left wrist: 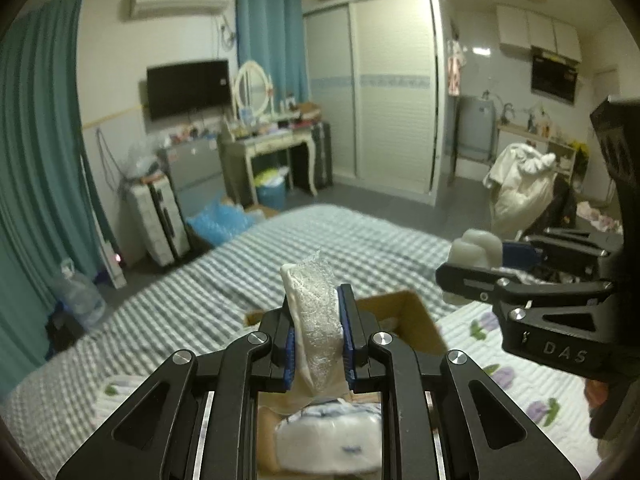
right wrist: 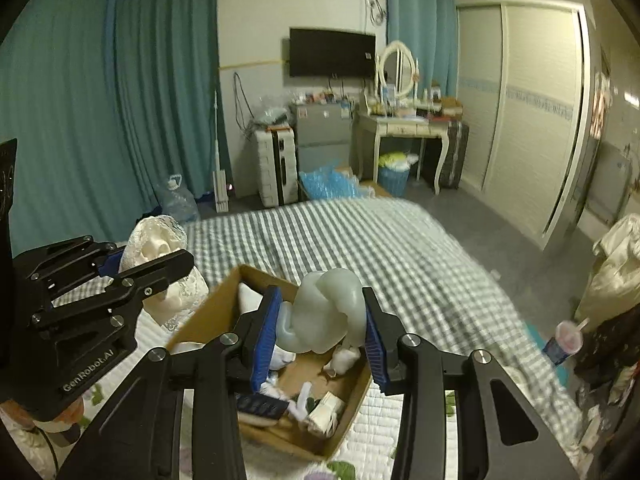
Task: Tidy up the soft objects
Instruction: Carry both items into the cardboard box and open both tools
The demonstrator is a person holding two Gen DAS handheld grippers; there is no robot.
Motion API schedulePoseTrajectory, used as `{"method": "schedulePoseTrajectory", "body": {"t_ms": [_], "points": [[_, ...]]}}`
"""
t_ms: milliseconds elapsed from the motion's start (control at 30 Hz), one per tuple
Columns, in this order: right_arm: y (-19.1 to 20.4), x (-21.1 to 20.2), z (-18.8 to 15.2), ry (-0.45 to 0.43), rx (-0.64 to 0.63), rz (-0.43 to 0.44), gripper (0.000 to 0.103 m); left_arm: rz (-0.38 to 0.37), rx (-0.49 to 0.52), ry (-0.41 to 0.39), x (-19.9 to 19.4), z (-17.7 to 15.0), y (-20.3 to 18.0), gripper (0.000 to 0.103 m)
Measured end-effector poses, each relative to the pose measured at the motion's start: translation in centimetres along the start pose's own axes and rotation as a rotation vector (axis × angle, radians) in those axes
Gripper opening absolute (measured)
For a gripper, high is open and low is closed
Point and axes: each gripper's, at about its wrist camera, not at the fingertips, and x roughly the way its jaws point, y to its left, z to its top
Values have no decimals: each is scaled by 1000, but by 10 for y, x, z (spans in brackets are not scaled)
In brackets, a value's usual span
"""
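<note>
My left gripper (left wrist: 318,334) is shut on a cream soft toy wrapped in white lace mesh (left wrist: 316,320), held above the bed; it also shows at the left of the right wrist view (right wrist: 160,252). My right gripper (right wrist: 320,328) is shut on a pale grey-white squishy toy (right wrist: 326,312), held over the open cardboard box (right wrist: 208,308); it shows in the left wrist view too (left wrist: 476,246). The box lies on the bed and holds several white soft items (right wrist: 344,358). A white padded item with blue print (left wrist: 332,440) lies below my left gripper.
The bed has a grey checked cover (right wrist: 360,240) and a white floral quilt (left wrist: 520,364). Beyond it are a white suitcase (right wrist: 276,168), blue bubble wrap (right wrist: 328,184), a dressing table (right wrist: 400,128), a wardrobe (right wrist: 532,112), a water jug (right wrist: 176,200) and a cup (right wrist: 566,340).
</note>
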Motion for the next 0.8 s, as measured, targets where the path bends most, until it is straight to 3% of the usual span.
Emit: {"method": "schedulePoseTrajectory", "body": {"t_ms": [233, 467, 533, 567, 600, 633, 667, 800], "points": [[-33, 98, -34, 119, 83, 43, 39, 6, 34, 79, 52, -23, -4, 17], [-37, 110, -45, 113, 96, 54, 46, 49, 40, 76, 56, -21, -11, 22], [-37, 105, -44, 111, 98, 48, 53, 54, 22, 100, 56, -18, -8, 23], [-37, 103, -43, 111, 97, 36, 60, 57, 14, 116, 57, -15, -6, 33], [-35, 99, -41, 111, 94, 22, 61, 67, 3, 132, 54, -13, -5, 41], [-37, 92, -39, 104, 89, 5, 61, 81, -8, 128, 51, -10, -3, 57], [-38, 86, -37, 100, 89, -4, 62, 91, -17, 115, 45, -8, -2, 66], [-36, 45, -25, 69, 100, -19, 62, 104, -31, 73, 8, 8, -2, 70]]}}
